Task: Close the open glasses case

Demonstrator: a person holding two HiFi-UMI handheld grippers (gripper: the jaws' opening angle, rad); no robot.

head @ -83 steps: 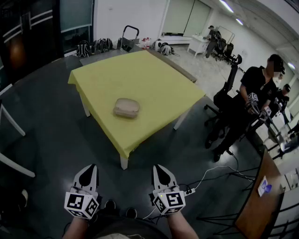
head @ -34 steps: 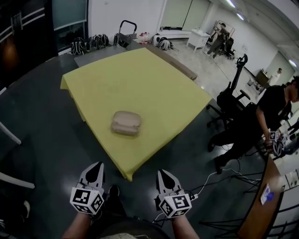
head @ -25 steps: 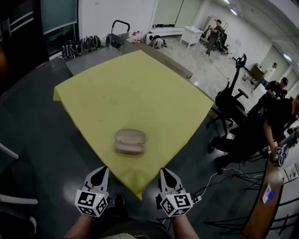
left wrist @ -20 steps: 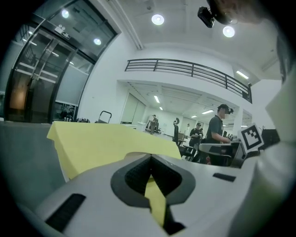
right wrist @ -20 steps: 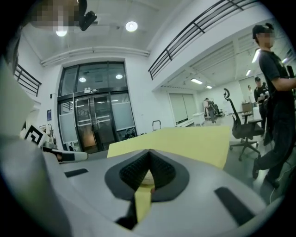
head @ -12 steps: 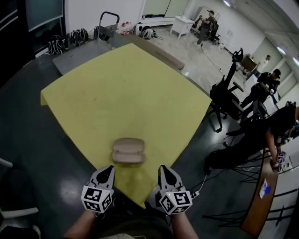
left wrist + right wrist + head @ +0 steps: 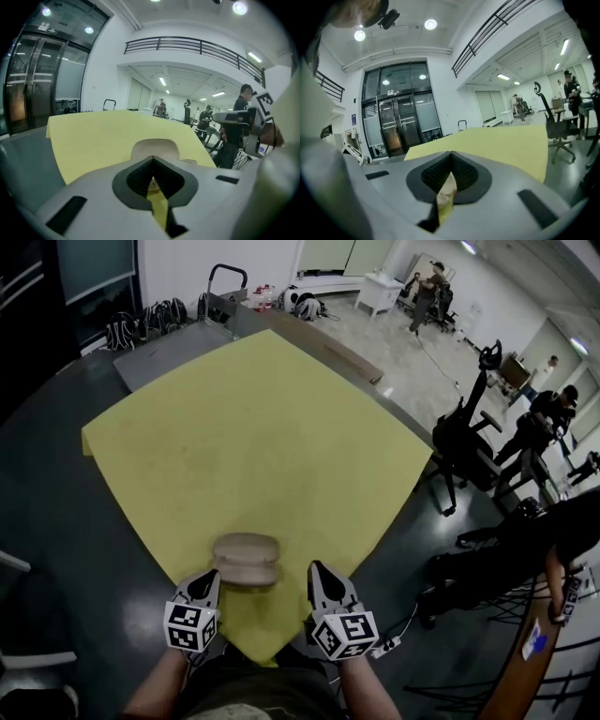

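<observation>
1. Near the closest corner of the table (image 7: 281, 418), on its flat, matte yellow cover, I see the glasses case (image 7: 246, 561). It is a tan oblong with rounded ends, lying open, with one half nearer to me and the other farther off.
2. My left gripper (image 7: 208, 577) sits just near-left of the case without touching it. Its white, tapered jaws are pressed together at the tips with nothing between them.
3. In the left gripper view the dark ribbed pads (image 7: 138, 178) meet in a point. The case (image 7: 154, 146) shows as a smooth beige hump straight beyond that point.
4. My right gripper (image 7: 319, 570) sits just near-right of the case, also clear of it. Its jaws are together and empty too.
5. In the right gripper view the ribbed pads (image 7: 464, 174) join at the top, and a beige sliver of the case (image 7: 447, 187) shows through the slit below them.
6. Each gripper carries a white cube (image 7: 190, 627) with black square markers at its near end.
7. To the right of the table, a black office chair (image 7: 464, 442) stands on the glossy dark grey floor (image 7: 56, 549).
</observation>
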